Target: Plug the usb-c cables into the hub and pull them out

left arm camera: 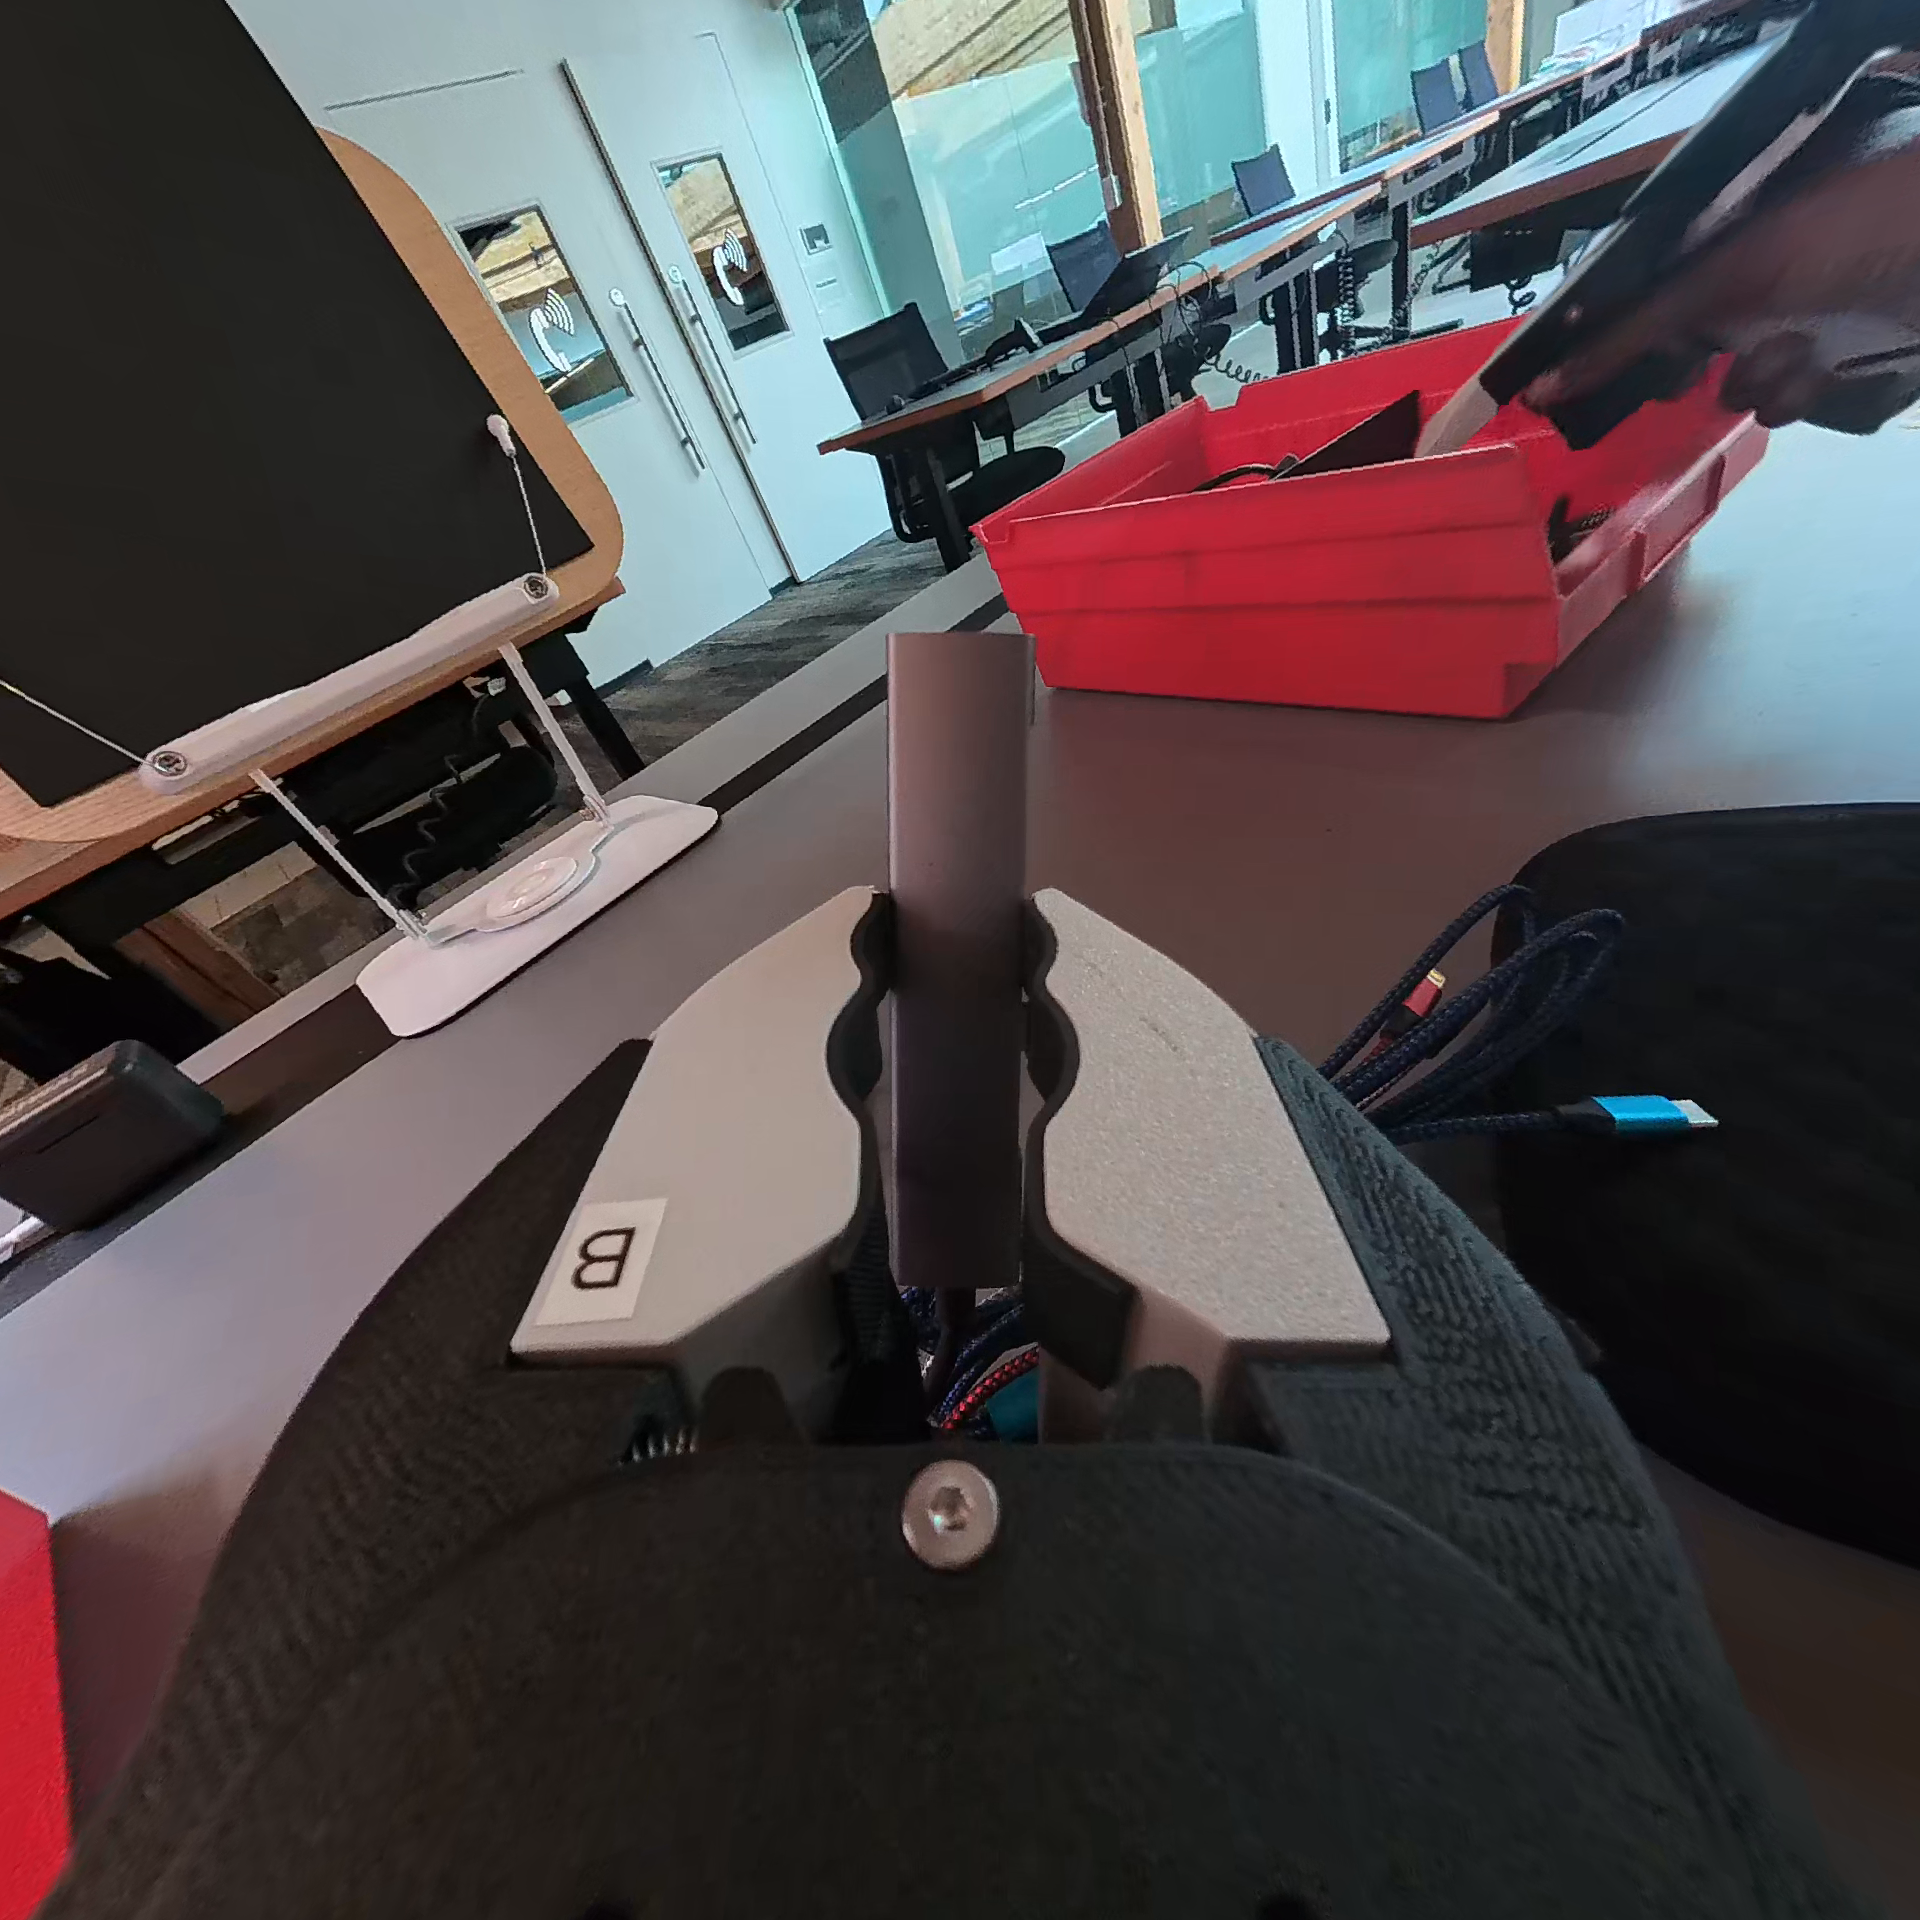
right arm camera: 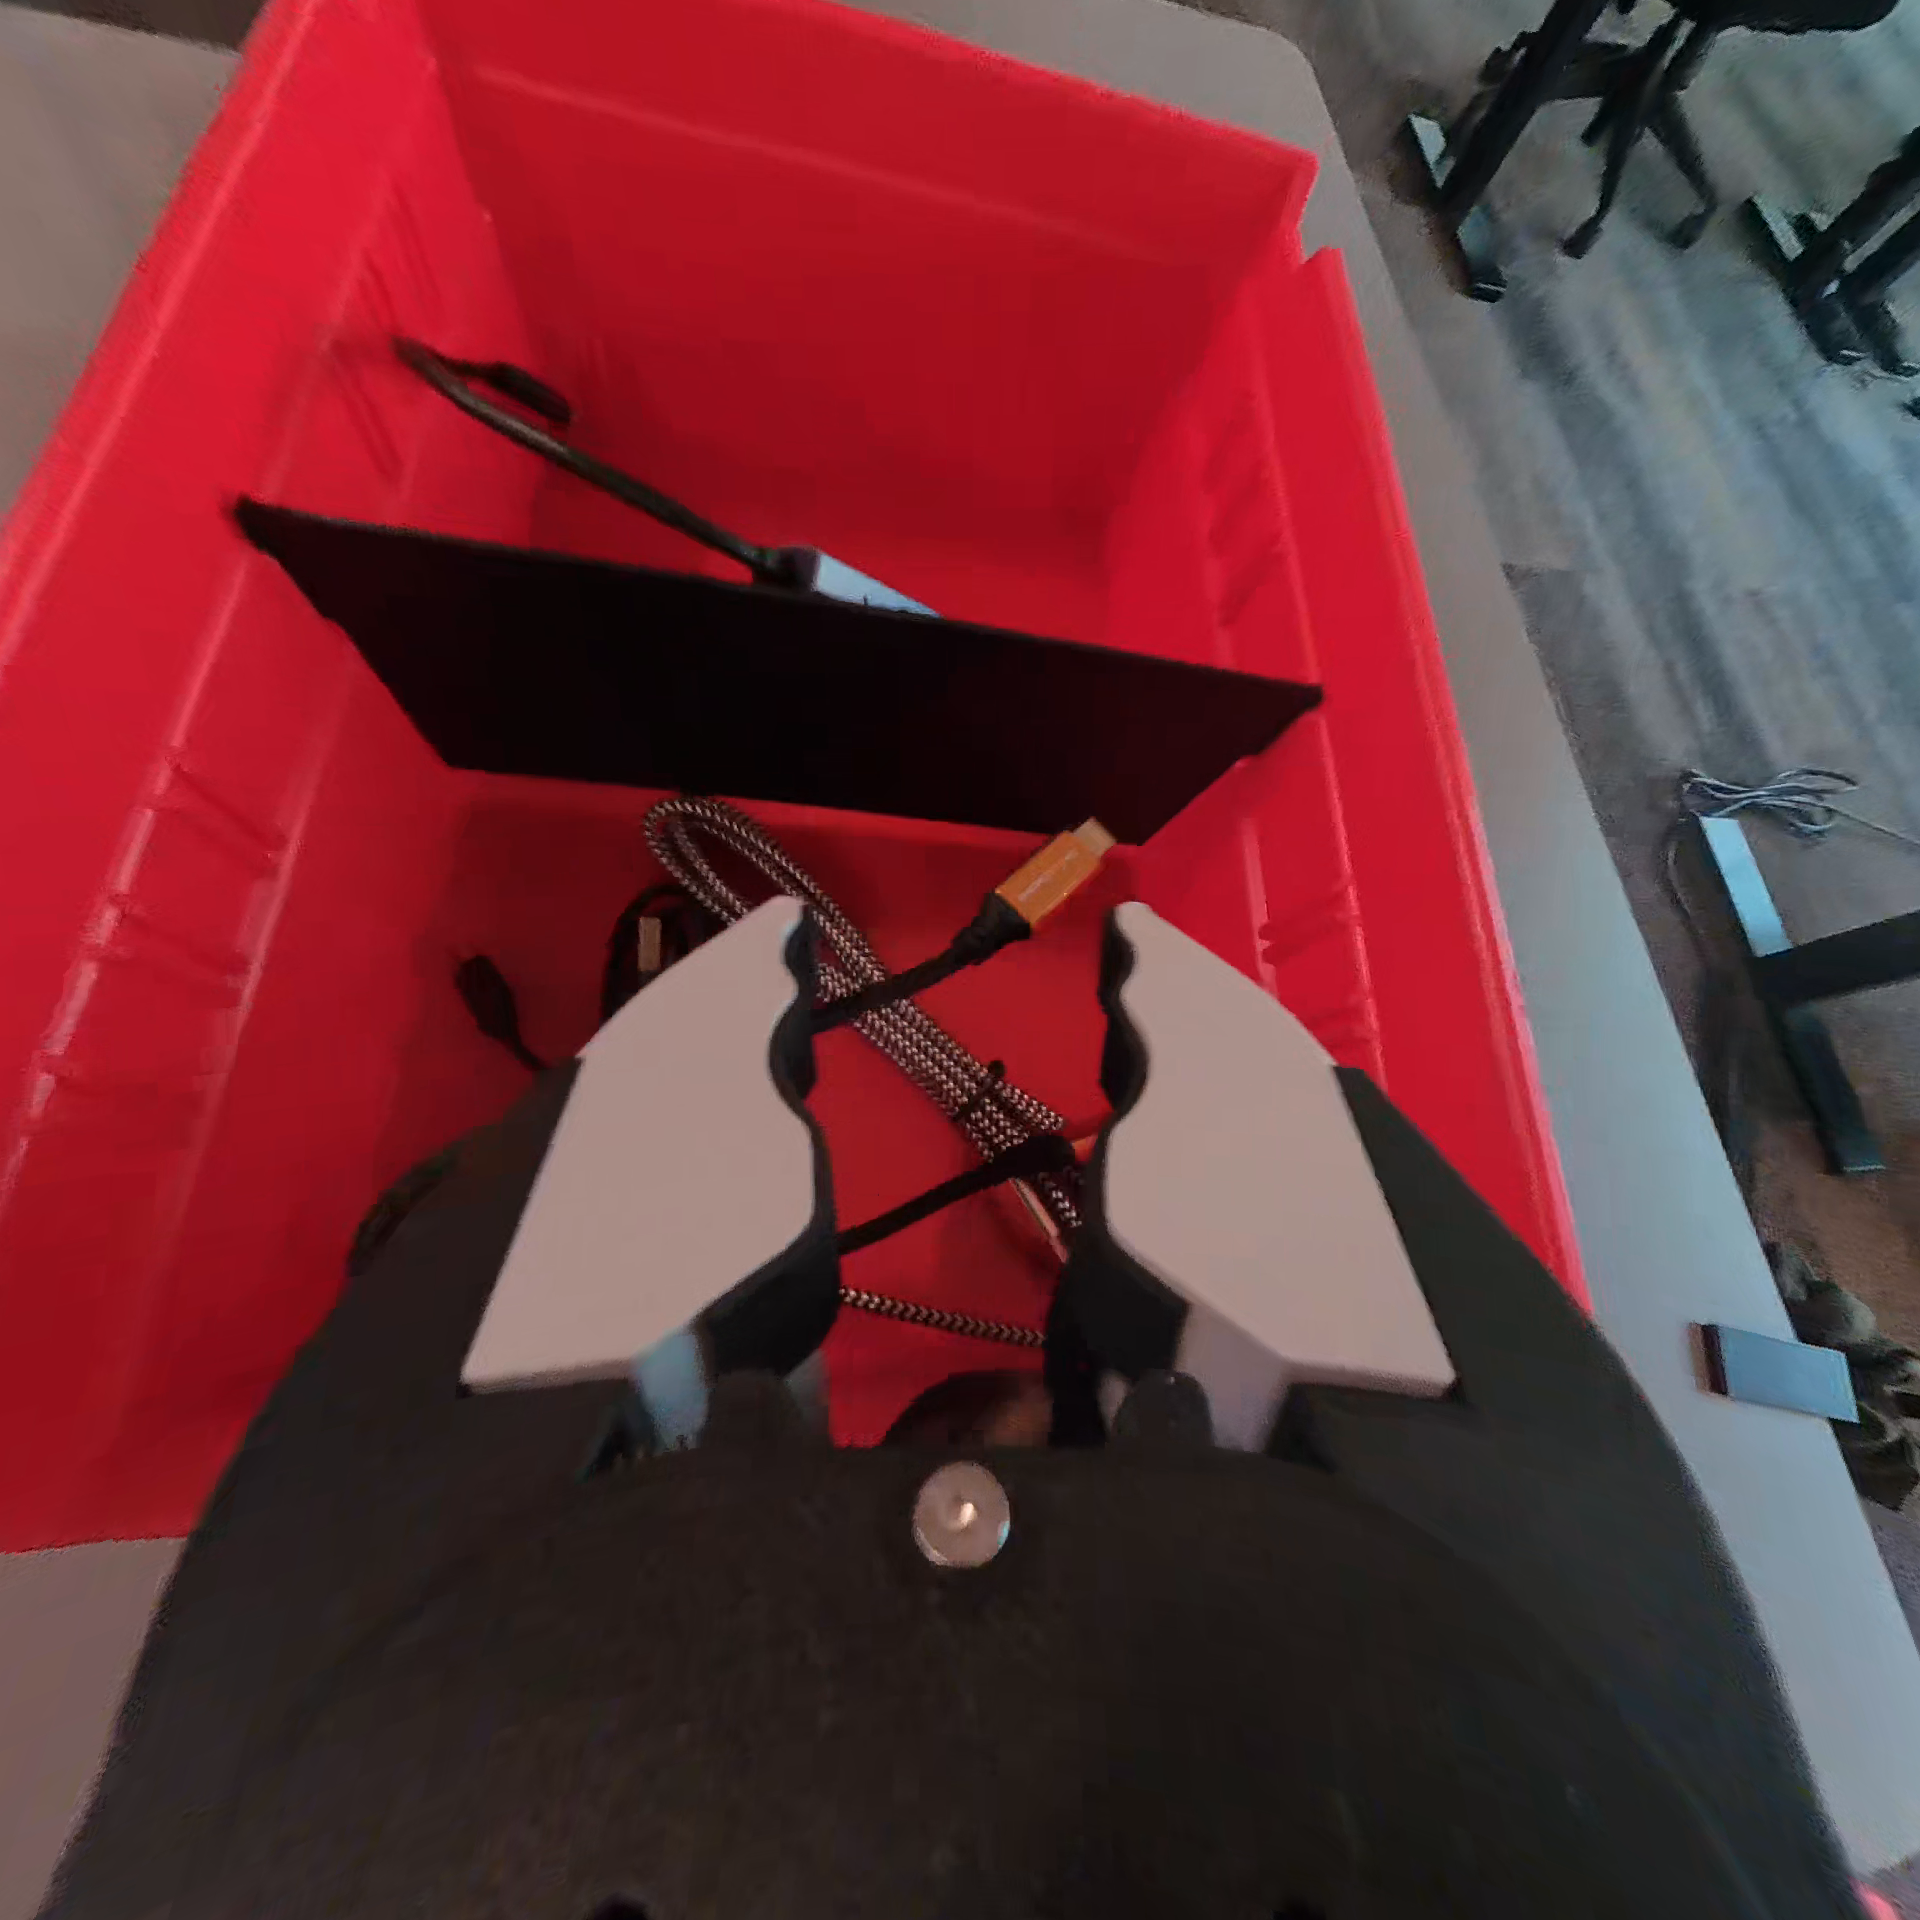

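Note:
My left gripper (left arm camera: pixel 958 914) is shut on a dark grey hub (left arm camera: pixel 956 831), a long bar that sticks out forward past the fingertips above the table. My right gripper (right arm camera: pixel 951 920) is open and empty, hovering over the near compartment of a red bin (right arm camera: pixel 260 831). In that compartment lies a braided cable (right arm camera: pixel 914 1029) with an orange USB-C plug (right arm camera: pixel 1049 873), just beyond the fingertips. The right gripper also shows in the left wrist view (left arm camera: pixel 1662 291), above the red bin (left arm camera: pixel 1299 582). Dark blue braided cables (left arm camera: pixel 1475 1008) with a blue plug (left arm camera: pixel 1652 1117) lie to the right of the left gripper.
A black divider (right arm camera: pixel 790 686) splits the bin; another hub with a black cord (right arm camera: pixel 831 577) lies in the far compartment. A white stand with a black board (left arm camera: pixel 499 914) stands at the left. A black object (left arm camera: pixel 1766 1143) lies at the right. A small grey bar (right arm camera: pixel 1766 1377) lies near the table edge. My right fingertips sit around 40 centimeters from my left ones.

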Demonstrator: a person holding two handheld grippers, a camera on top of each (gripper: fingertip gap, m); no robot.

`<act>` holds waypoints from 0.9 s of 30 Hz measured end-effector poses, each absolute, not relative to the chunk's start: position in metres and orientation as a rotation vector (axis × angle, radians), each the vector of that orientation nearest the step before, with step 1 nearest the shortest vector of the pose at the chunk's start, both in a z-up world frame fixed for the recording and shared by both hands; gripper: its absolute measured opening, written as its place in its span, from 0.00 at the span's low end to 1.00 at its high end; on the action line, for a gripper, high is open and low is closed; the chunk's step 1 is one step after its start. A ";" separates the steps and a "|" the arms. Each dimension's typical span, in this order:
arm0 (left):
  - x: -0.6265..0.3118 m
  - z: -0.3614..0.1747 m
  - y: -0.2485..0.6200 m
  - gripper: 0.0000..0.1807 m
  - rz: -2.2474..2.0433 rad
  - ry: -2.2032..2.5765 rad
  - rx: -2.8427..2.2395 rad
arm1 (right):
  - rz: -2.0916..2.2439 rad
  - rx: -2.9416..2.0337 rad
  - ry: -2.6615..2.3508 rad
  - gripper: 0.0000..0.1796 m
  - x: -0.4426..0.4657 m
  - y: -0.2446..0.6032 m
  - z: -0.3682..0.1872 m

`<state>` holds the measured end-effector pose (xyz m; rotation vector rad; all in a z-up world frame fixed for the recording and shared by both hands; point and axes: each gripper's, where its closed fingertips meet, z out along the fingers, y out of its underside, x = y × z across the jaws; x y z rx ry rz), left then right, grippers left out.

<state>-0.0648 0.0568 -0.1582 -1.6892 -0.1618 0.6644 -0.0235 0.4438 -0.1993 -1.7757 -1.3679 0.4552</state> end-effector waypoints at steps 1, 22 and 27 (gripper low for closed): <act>-0.065 -0.158 0.057 0.13 0.662 -0.164 -1.688 | 0.472 -1.771 -1.349 0.34 -0.024 0.444 -0.194; -0.078 -0.168 0.048 0.13 0.497 -0.349 -1.707 | 0.863 -0.517 -1.918 0.14 -0.046 0.036 -0.188; -0.076 -0.156 0.047 0.16 0.435 -0.338 -1.624 | 0.845 -0.556 -1.817 0.02 -0.057 0.050 -0.183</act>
